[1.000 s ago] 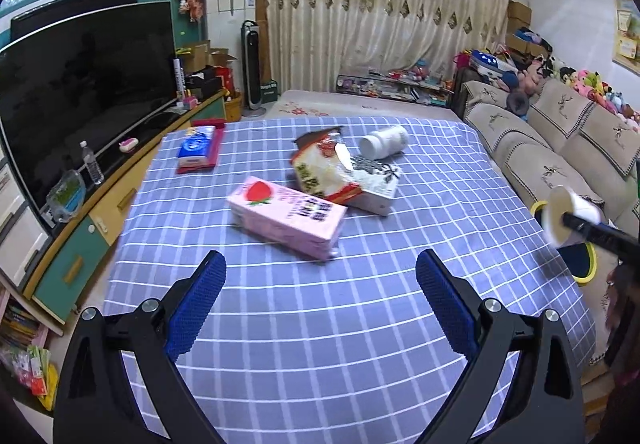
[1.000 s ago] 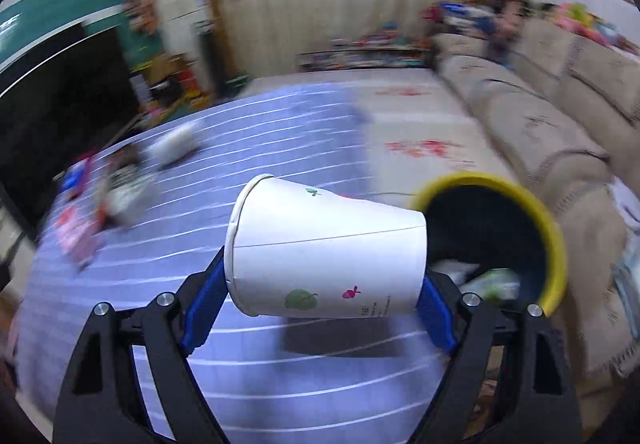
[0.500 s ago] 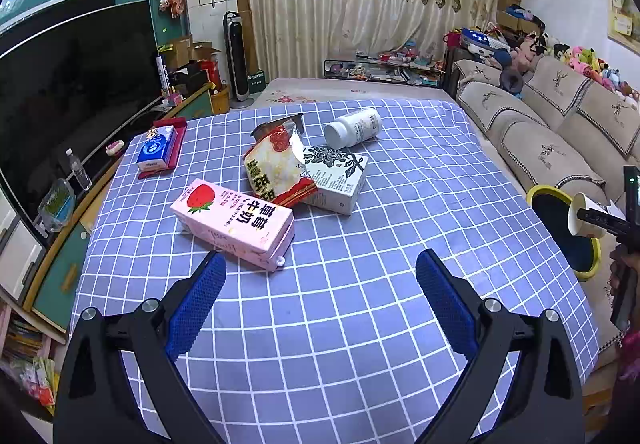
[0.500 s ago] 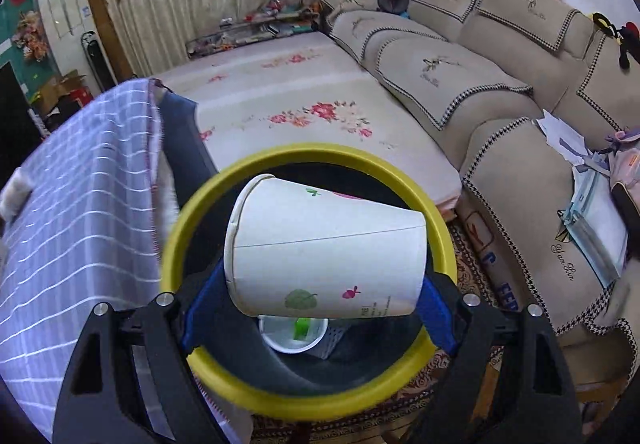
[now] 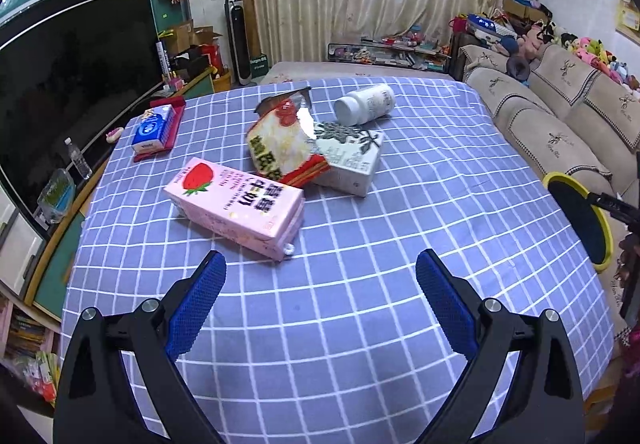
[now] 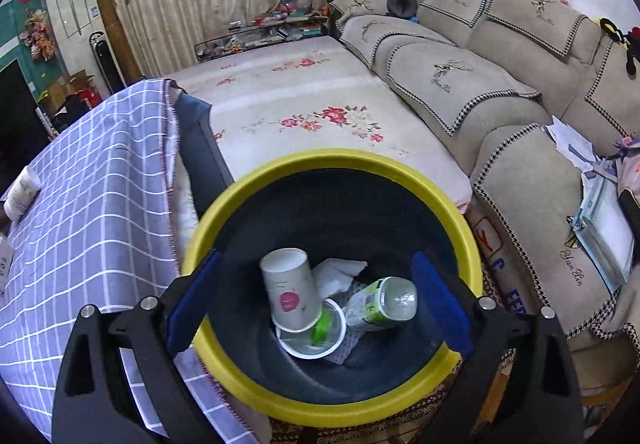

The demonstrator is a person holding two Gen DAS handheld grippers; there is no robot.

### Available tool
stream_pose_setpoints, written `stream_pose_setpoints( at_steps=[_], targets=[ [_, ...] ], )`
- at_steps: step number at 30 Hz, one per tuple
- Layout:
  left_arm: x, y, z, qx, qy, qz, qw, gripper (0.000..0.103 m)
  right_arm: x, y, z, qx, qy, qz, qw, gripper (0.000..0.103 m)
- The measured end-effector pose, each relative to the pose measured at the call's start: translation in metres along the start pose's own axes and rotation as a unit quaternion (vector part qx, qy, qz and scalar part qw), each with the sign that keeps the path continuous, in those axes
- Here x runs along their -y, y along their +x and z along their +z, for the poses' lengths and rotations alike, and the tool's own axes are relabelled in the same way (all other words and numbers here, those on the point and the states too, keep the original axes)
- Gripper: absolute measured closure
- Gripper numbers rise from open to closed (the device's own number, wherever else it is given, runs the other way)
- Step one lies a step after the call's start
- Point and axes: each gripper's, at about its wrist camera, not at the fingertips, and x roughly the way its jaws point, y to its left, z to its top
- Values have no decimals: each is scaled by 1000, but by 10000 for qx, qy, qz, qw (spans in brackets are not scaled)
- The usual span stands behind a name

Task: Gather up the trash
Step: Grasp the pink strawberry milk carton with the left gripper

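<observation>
My right gripper is open and empty, right above the yellow-rimmed dark trash bin. Inside the bin lie a white paper cup, a green-labelled bottle, a clear lid and crumpled paper. My left gripper is open and empty above the blue checked tablecloth. Ahead of it lie a pink strawberry milk carton, a torn snack bag, a white patterned box and a white pill bottle. The bin shows at the table's right edge.
A blue tissue pack on a red tray lies at the table's far left. A TV and cabinet stand left of the table. A beige sofa runs along the right. A flowered rug lies beyond the bin.
My right gripper has opened and let go of the paper cup, which now lies inside the bin. The left gripper has drawn back a little from the carton.
</observation>
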Motion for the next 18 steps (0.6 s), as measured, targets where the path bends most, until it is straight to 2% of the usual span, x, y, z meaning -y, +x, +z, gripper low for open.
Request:
stream_pose_setpoints(
  at_steps=[6, 8, 13, 18],
  targets=[
    [-18, 16, 5, -35, -79, 76, 9999, 9, -14, -2, 0, 34, -113, 105, 9999, 12],
    [-22, 25, 6, -152, -94, 94, 9998, 9, -17, -2, 0, 11, -120, 134, 9998, 12],
    [-20, 53, 5, -585, -234, -416, 9971, 9, -18, -1, 0, 13, -127, 139, 9998, 12],
    [4, 72, 20, -538, 103, -613, 9966, 9, -17, -2, 0, 35, -95, 142, 9998, 12]
  ],
)
